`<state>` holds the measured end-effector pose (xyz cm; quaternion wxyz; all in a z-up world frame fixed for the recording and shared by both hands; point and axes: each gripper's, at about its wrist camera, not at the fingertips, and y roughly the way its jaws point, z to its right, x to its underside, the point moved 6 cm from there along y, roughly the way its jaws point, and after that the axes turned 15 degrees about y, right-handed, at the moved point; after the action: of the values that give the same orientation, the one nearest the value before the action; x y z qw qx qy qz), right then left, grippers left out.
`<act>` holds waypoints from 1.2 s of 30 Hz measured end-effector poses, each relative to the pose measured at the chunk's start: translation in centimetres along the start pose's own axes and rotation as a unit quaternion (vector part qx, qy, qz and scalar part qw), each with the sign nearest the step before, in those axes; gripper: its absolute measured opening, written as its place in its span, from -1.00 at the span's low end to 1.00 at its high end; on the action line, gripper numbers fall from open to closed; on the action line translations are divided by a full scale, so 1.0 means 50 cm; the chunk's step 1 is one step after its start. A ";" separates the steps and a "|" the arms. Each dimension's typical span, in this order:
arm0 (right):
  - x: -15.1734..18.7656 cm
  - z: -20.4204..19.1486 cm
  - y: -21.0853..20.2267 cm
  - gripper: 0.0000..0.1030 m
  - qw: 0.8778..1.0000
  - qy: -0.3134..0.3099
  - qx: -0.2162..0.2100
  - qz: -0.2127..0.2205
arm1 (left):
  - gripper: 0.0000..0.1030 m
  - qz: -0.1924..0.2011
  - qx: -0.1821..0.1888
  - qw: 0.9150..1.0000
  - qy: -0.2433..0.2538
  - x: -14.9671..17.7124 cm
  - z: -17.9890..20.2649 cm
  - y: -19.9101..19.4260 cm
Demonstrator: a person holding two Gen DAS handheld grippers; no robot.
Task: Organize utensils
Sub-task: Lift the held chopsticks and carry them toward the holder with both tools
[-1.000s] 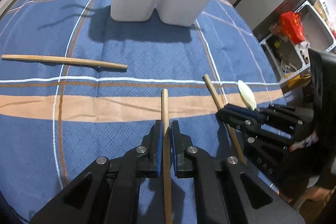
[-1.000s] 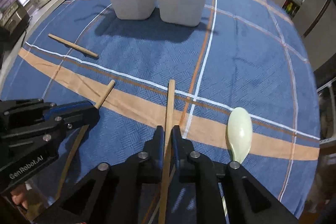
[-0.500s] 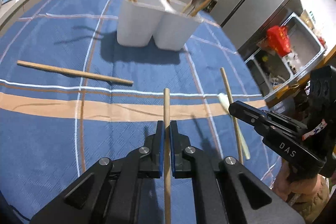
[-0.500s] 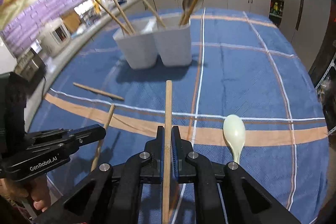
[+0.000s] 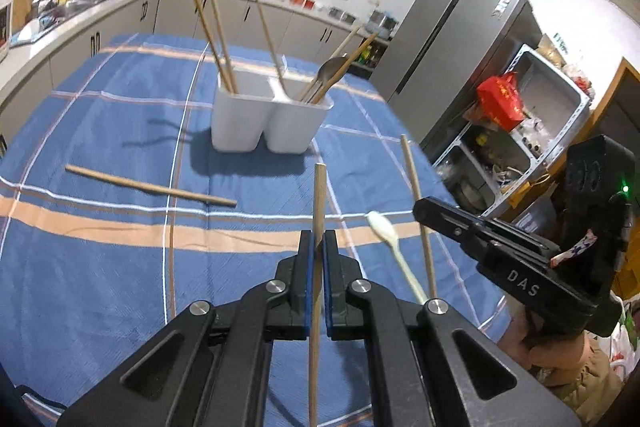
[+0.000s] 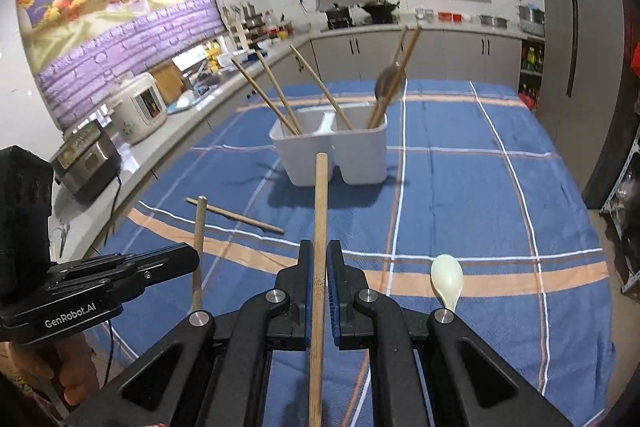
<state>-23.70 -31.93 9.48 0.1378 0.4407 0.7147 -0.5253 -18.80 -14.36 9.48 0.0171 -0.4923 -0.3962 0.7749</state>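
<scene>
Left wrist view: left gripper (image 5: 319, 254) clamps a chopstick (image 5: 320, 195); right gripper (image 6: 319, 259) likewise (its own stick (image 6: 321, 211)); open cloth (image 5: 120, 267) before the white holder (image 5: 272, 123).

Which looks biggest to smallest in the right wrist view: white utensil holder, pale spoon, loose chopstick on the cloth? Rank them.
1. white utensil holder
2. loose chopstick, longer but much thinner
3. pale spoon, partly hidden by the gripper; nearer the camera, so its rank against the chopstick is unsure.

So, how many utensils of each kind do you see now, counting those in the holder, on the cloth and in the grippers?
Wooden chopsticks: 8 (5 in the holder, 1 loose chopstick on the cloth, 1 in the left gripper, 1 in the right gripper)
Spoons: 2 (metal spoon in the holder, white spoon on the cloth)
Total: 10
</scene>
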 end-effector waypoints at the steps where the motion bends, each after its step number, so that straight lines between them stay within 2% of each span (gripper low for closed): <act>1: 0.000 -0.002 -0.006 -0.87 1.000 -0.001 -0.003 0.004 | -0.94 0.006 0.002 1.000 0.003 -0.005 0.006 -0.009; 7: -0.005 -0.015 -0.035 -0.87 1.000 -0.009 -0.015 0.021 | -1.00 0.030 0.000 0.999 0.027 -0.023 0.037 -0.040; 11: -0.003 -0.007 -0.027 -0.87 1.000 -0.010 -0.005 0.016 | -1.00 0.015 0.000 1.000 0.022 -0.019 0.033 -0.019; 16: 0.016 0.051 0.029 -0.87 0.999 0.022 0.013 -0.030 | -0.99 -0.075 0.006 0.997 0.013 0.026 0.012 0.089; 19: 0.043 0.094 0.078 -0.87 0.996 0.039 0.035 -0.071 | -0.81 -0.136 0.021 0.990 0.011 0.066 0.019 0.171; 21: 0.064 0.124 0.107 -0.87 0.993 0.055 0.047 -0.098 | -0.80 -0.166 0.030 0.986 0.013 0.089 0.028 0.217; 25: 0.092 0.165 0.137 -0.87 0.987 0.077 0.062 -0.124 | -0.81 -0.204 0.018 0.978 0.035 0.109 0.044 0.287; 29: 0.104 0.186 0.144 -0.87 0.984 0.095 0.062 -0.134 | -0.54 -0.201 0.006 0.977 0.068 0.080 0.068 0.310; 31: 0.103 0.190 0.143 -0.87 0.984 0.099 0.061 -0.134 | -0.51 -0.197 -0.001 0.977 0.082 0.074 0.077 0.317; 32: 0.103 0.191 0.142 -0.87 0.984 0.100 0.061 -0.133 | -0.66 -0.195 -0.003 0.977 0.089 0.070 0.079 0.321; 33: 0.102 0.192 0.139 -0.87 0.984 0.102 0.060 -0.131 | -0.89 -0.195 -0.002 0.977 0.092 0.069 0.079 0.324; 36: 0.093 0.192 0.130 -0.87 0.985 0.105 0.056 -0.123 | -0.89 -0.186 0.003 0.980 0.074 0.073 0.065 0.316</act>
<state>-23.89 -37.66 -1.64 -0.0290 0.4088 0.7434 -0.5286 -17.46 -25.58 -2.58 0.1916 -0.4658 -0.4761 0.7209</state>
